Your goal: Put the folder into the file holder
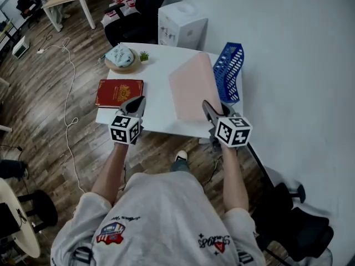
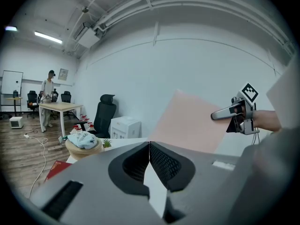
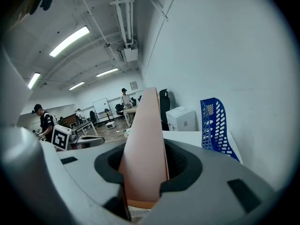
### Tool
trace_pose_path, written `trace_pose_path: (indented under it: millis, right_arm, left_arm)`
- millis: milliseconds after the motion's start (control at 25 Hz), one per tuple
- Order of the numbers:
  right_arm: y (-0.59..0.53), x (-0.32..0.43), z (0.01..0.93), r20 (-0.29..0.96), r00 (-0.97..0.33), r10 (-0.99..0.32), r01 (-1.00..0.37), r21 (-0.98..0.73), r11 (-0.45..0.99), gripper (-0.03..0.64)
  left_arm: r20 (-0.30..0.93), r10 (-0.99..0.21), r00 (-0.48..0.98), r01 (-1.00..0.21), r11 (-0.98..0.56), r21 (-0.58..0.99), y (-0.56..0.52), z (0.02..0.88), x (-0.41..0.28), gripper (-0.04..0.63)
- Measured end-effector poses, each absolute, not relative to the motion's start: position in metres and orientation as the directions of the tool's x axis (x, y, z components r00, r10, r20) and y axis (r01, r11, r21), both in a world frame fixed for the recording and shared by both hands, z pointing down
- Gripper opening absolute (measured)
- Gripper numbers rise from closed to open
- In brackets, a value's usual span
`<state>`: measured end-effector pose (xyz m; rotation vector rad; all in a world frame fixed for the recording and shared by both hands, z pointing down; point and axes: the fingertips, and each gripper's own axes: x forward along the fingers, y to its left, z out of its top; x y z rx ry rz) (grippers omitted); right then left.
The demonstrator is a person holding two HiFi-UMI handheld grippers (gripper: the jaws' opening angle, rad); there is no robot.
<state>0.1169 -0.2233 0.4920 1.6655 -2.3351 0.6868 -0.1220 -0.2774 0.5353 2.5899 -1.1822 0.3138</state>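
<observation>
My right gripper (image 1: 206, 107) is shut on the near edge of a pink folder (image 1: 191, 90), which tilts up over the white table (image 1: 158, 107). In the right gripper view the folder (image 3: 145, 135) stands on edge between the pads of that gripper (image 3: 143, 165). The blue perforated file holder (image 1: 228, 71) stands upright at the table's right side, just right of the folder; the right gripper view shows the file holder (image 3: 215, 125) ahead on the right. My left gripper (image 1: 136, 102) hovers at the table's front edge, shut and holding nothing, its pads meeting (image 2: 149, 146).
A red book (image 1: 119, 92) lies at the table's left front. A round basket with a light bundle (image 1: 122, 57) and a small plant (image 1: 144, 55) sit at the back left. A white cabinet (image 1: 180, 24) and black chair (image 1: 141, 4) stand behind the table. The wall runs along the right.
</observation>
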Motion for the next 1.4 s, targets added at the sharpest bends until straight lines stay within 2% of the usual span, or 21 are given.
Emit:
trace_pose_path:
  millis: [360,760,1040,1400]
  right_arm:
    - [-0.281,0.196,0.493,0.403,-0.448,-0.798,-0.890,-0.289,0.353,0.166]
    - [-0.305,0.218,0.509,0.389,-0.468,-0.793,-0.877,-0.313,0.364,0.163]
    - [-0.313,0.251,0.438,0.195,-0.414,-0.889,-0.878,-0.345,0.333,0.160]
    - [-0.288,0.320,0.298,-0.071,-0.311,-0.948,-0.911,-0.262,0.319,0.159]
  left_arm:
    - [0.316,-0.753,0.577,-0.813,-0.566,0.135,-0.308,0.523,-0.038,0.006]
    - [0.344,-0.780,0.523,-0.849,-0.513,0.127,-0.319,0.539,-0.033,0.006]
    - [0.326,-0.768,0.551,-0.831,-0.539,0.134,-0.334,0.537,-0.008,0.006]
    - [0.292,-0.742,0.604,-0.793,-0.595,0.128,-0.336,0.519,0.041,0.006]
